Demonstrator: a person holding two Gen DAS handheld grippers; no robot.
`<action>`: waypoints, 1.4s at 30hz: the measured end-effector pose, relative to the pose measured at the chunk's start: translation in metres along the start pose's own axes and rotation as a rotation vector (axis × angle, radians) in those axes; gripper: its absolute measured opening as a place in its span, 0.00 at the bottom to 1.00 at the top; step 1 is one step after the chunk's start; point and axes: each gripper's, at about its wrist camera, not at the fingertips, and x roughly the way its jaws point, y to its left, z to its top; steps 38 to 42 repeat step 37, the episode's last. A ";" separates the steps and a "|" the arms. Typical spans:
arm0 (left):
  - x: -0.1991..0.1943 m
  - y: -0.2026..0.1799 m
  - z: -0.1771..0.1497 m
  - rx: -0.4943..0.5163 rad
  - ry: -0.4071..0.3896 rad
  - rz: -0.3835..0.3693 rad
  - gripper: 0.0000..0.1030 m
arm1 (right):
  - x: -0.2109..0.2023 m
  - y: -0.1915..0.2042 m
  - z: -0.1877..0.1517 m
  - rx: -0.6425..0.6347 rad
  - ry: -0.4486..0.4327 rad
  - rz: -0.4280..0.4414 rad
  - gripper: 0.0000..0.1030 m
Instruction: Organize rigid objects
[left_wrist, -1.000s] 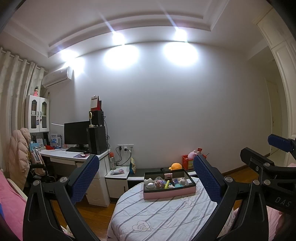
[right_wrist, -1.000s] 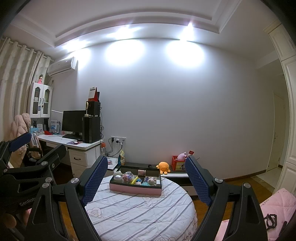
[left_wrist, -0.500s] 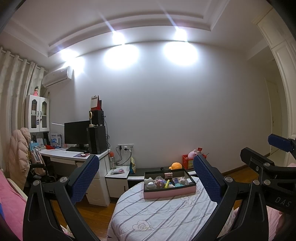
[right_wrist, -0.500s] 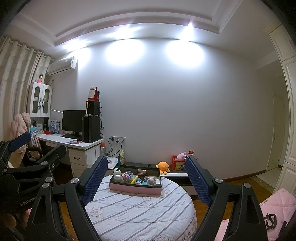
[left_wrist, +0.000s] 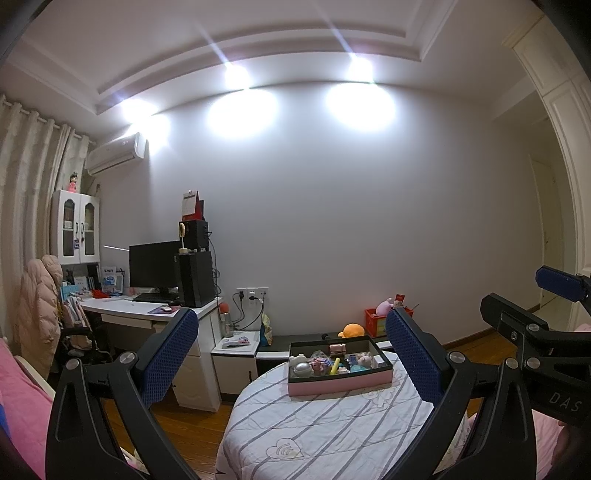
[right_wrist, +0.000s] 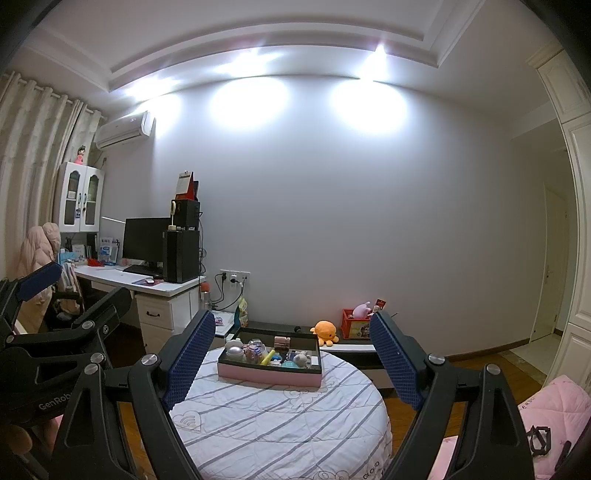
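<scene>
Blue-padded and black-framed, the left gripper (left_wrist: 291, 345) is pointing level across the room in the left wrist view, its two fingers standing wide apart with nothing between the pads, so it is released. One pink-sided tray (left_wrist: 340, 384) with a dark rim is sitting on the far part of one round table (left_wrist: 314, 432) under a white striped cover, well ahead of the fingertips; inside it a heap of small rigid toys (left_wrist: 334, 362) is lying, too small and crowded to count, with a silver dome and a yellow stick among them. Part of the right gripper (left_wrist: 546, 343) is showing at the right edge, and the letters "DAS" are reading on its body. Compared with the frames a second earlier, nothing is differing here: tray, table and fingers are sitting where they were. In the right wrist view, the right gripper (right_wrist: 291, 350) is likewise pointing level, its two blue pads spread wide and gripping nothing. The same single tray (right_wrist: 269, 376) is resting on the table (right_wrist: 280, 428) ahead of it, with the toys (right_wrist: 273, 352) inside. One orange plush octopus (right_wrist: 325, 330) is sitting on a low shelf behind. The left gripper (right_wrist: 55, 332) is showing at the left edge with "GenRob" legible on it, the rest cut off. This view too is matching its earlier frames
</scene>
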 end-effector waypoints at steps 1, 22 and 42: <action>0.000 0.000 0.000 0.000 0.001 0.000 1.00 | 0.000 0.000 0.000 0.000 0.001 0.000 0.84; -0.003 0.002 -0.001 0.004 0.004 0.002 1.00 | 0.001 0.000 -0.001 -0.005 0.009 -0.001 0.84; -0.005 0.004 0.002 0.008 -0.001 0.011 1.00 | 0.002 -0.002 0.001 -0.008 0.005 0.000 0.84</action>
